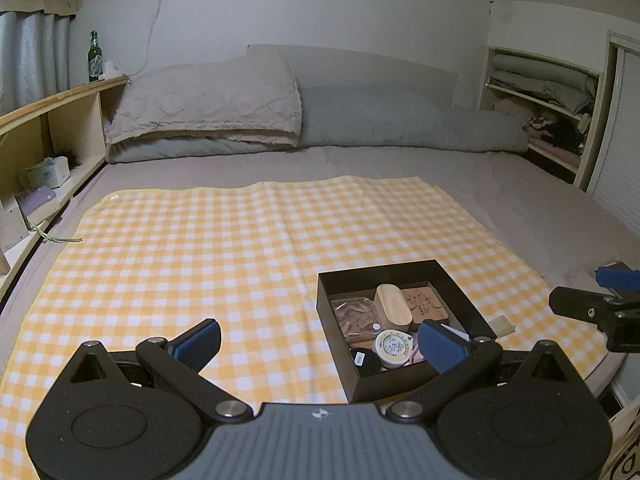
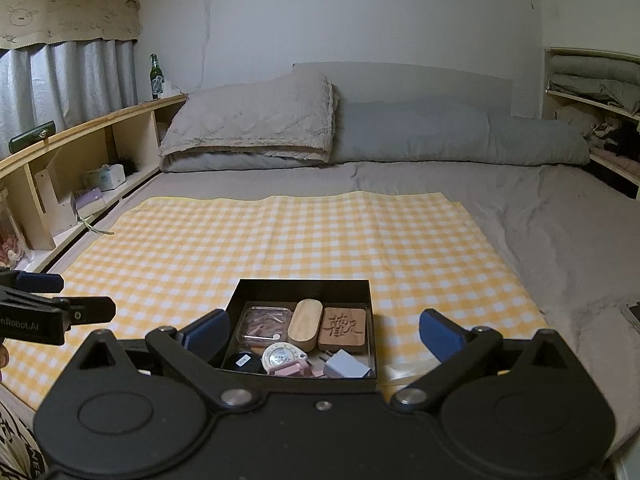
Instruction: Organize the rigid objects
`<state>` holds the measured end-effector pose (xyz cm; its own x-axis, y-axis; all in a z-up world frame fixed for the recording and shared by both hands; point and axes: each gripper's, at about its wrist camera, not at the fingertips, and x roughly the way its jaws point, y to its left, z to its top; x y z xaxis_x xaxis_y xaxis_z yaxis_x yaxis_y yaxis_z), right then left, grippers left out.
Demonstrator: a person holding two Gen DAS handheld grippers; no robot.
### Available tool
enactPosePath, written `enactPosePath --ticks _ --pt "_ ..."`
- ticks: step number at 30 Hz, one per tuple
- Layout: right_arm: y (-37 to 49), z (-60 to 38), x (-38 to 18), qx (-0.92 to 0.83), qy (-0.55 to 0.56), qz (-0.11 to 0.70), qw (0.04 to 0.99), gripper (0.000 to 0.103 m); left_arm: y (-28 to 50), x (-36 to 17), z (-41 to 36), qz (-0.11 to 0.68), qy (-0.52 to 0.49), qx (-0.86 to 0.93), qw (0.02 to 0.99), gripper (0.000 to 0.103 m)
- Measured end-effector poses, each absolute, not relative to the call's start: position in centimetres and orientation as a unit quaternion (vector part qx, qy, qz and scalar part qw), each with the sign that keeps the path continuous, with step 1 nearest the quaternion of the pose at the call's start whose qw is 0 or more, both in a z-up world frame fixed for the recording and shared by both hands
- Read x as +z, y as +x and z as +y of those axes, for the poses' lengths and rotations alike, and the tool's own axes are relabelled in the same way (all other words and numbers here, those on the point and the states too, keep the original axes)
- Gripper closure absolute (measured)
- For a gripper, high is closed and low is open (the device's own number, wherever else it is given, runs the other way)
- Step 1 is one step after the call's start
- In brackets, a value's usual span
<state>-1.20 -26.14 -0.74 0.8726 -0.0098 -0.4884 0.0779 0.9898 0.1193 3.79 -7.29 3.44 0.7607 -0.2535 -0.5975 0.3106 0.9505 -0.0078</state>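
We see a black box (image 2: 300, 292) standing open on a yellow checked cloth (image 2: 240, 240) spread over a bed (image 2: 560, 232). In the right wrist view the box lies at about twelve o'clock from the right gripper (image 2: 322, 334), close in front of it and between its two blue-padded fingers (image 2: 436, 338), which stand spread wide with nothing touching the pads. The left pad overlaps the box's near left corner in the picture; whether it touches the wall we cannot tell.

Inside the box we make out an oval wooden case (image 2: 305, 324) at the middle, a carved wooden tile (image 2: 344, 326) just beside it at three o'clock, and a clear lidded container (image 2: 262, 322) at nine o'clock. Along the near wall sit a round black tin (image 2: 242, 362), a round tape measure (image 2: 282, 354) and a white plug adapter (image 2: 346, 364).

In the left wrist view the same box (image 1: 400, 276) lies at about two o'clock from the left gripper (image 1: 318, 340), whose jaws are also wide apart and empty. Its right pad (image 1: 440, 344) shows in front of the box's near right corner, while the left pad hangs over bare cloth (image 1: 200, 248). The right gripper (image 1: 592, 304) shows at the three o'clock edge of that view, well apart from the box.
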Motion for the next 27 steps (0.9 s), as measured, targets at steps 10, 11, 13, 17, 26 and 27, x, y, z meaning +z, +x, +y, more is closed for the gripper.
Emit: enactPosePath --ticks 10,11,13,17,26,27 --pt "-1.52 -25.87 -1.00 -0.024 0.065 0.248 0.966 0.000 3.18 3.62 -7.22 0.298 0.049 -0.157 0.940 0.000" --pt "-1.52 -25.85 -0.99 -0.023 0.066 0.249 0.966 0.000 3.16 3.64 -7.32 0.298 0.051 -0.157 0.940 0.000" --pt "-1.49 -25.80 -0.99 -0.020 0.066 0.249 0.966 0.000 3.13 3.68 -7.36 0.297 0.051 -0.160 0.940 0.000" --pt "-1.53 -25.71 -1.04 -0.021 0.066 0.249 0.966 0.000 3.08 3.68 -7.41 0.296 0.054 -0.160 0.940 0.000" --pt "-1.55 -25.69 -1.03 -0.022 0.067 0.249 0.966 0.000 3.17 3.65 -7.02 0.297 0.059 -0.161 0.939 0.000" --pt "-1.54 -25.72 -1.02 -0.022 0.068 0.249 0.966 0.000 3.16 3.61 -6.98 0.298 0.058 -0.161 0.939 0.000"
